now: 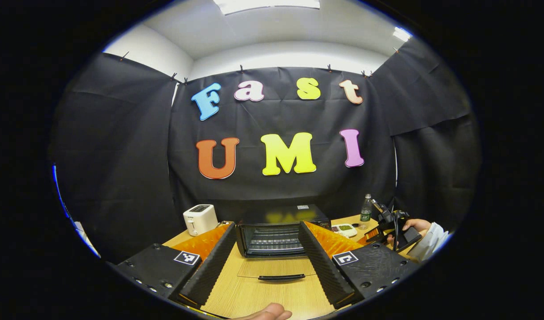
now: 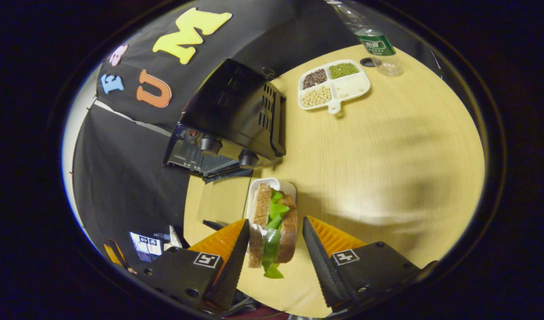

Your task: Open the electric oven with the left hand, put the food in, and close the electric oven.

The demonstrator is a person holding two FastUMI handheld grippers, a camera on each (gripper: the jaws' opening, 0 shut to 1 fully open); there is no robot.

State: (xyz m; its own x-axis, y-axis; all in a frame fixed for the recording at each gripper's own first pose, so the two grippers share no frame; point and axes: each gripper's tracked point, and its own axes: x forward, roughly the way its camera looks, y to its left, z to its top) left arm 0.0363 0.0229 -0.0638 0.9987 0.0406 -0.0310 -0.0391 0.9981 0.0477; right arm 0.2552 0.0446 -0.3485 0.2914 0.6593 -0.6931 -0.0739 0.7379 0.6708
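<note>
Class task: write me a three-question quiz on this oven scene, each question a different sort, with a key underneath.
1. True or false: the oven door lies open.
2. What sits between the right tongs? A) bottle B) sandwich C) toaster
3. Fill in: the white divided tray of beans stands beside the water ____.

Key:
1. True; the door lies flat on the table, in front of the open left tongs.
2. B, the sandwich; the right tongs stand open around it.
3. bottle
</note>
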